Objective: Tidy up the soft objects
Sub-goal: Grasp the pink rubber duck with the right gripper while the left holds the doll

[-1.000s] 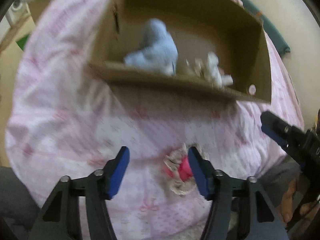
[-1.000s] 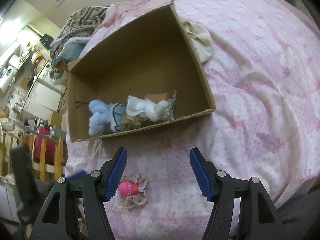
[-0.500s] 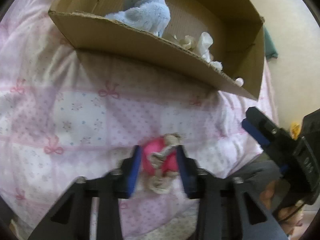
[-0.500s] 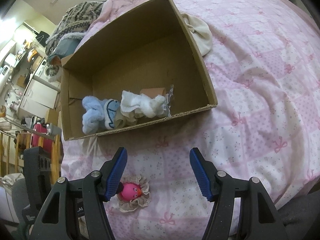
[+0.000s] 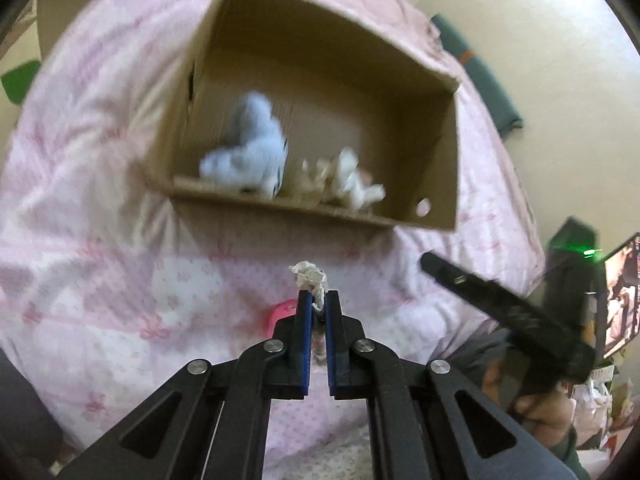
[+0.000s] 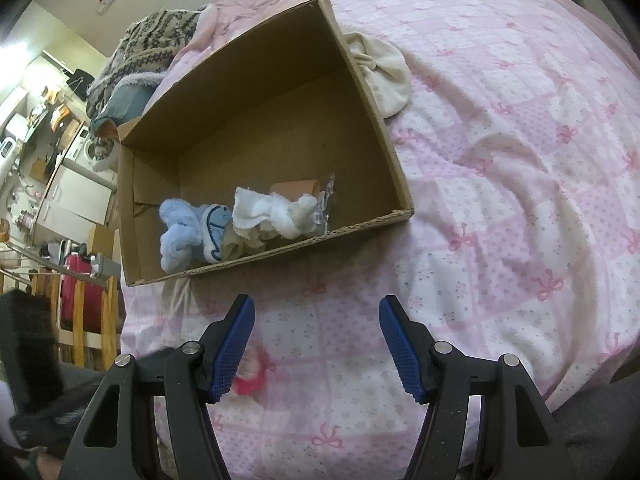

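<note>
Since half second ago, left hand-held gripper (image 5: 316, 308) went from straddling small pink ball toy with cream lace frill (image 5: 310, 280) to clamped on frill, lifted off pink bow-print quilted bed cover (image 5: 120, 264); pick looks done, carry to open brown cardboard box (image 5: 444, 152) next

Right hand-held gripper (image 6: 316, 344) jaws apart, empty, hovering over cover

Box holds fluffy pale-blue plush (image 6: 188, 232), white terry cloth bundle (image 6: 272, 212); all limp, compressible

Cardboard box (image 6: 372, 120) sits on the bedspread (image 6: 500, 184), open side up. Inside, against its near wall: plush toy (image 6: 182, 236) to the left, bundle of cloths (image 6: 276, 214) just right of it, touching. Folded cloth (image 6: 384, 76) lies outside, against the box's right wall. Frilled toy (image 5: 308, 280) is in front of the box. Knitted garment (image 6: 156, 40) is heaped behind the box's far left corner
</note>
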Demonstrator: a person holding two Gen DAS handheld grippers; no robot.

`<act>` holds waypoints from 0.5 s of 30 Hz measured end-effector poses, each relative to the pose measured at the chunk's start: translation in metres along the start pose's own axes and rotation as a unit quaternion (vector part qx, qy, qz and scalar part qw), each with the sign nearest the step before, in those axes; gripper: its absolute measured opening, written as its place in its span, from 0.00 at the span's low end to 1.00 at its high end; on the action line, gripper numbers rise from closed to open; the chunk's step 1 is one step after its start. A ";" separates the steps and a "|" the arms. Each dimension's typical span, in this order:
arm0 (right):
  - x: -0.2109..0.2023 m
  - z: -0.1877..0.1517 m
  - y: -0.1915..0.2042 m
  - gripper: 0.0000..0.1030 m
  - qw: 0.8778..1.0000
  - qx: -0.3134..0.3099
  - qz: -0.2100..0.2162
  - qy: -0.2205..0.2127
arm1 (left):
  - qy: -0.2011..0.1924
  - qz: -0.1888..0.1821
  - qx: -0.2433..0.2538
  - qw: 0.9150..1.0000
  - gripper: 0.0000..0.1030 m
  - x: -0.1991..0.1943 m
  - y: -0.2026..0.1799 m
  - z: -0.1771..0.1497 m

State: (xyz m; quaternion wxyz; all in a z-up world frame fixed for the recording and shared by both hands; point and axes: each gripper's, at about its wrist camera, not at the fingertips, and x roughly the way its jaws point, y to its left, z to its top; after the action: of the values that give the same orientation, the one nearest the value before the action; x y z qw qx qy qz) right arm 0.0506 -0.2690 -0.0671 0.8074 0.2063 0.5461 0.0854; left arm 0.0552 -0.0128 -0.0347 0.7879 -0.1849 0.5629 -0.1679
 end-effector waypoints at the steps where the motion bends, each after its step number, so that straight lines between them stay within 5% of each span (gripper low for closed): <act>1: 0.000 0.000 0.000 0.67 1.000 0.001 0.002 0.001 | -0.007 0.003 0.005 1.000 0.06 -0.007 -0.001 0.002; 9: 0.018 -0.008 0.020 0.67 0.998 -0.025 0.039 0.046 | -0.043 0.110 0.029 0.993 0.06 -0.040 0.017 0.010; 15: 0.052 -0.020 0.042 0.67 0.991 -0.058 0.047 0.114 | -0.027 0.133 0.004 0.991 0.06 -0.029 0.040 0.004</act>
State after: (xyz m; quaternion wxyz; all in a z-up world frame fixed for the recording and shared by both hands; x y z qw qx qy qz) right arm 0.0563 -0.2074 -0.0998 0.7456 0.1740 0.6183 0.1778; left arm 0.0520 0.0360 -0.0286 0.8189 -0.1101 0.5602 -0.0588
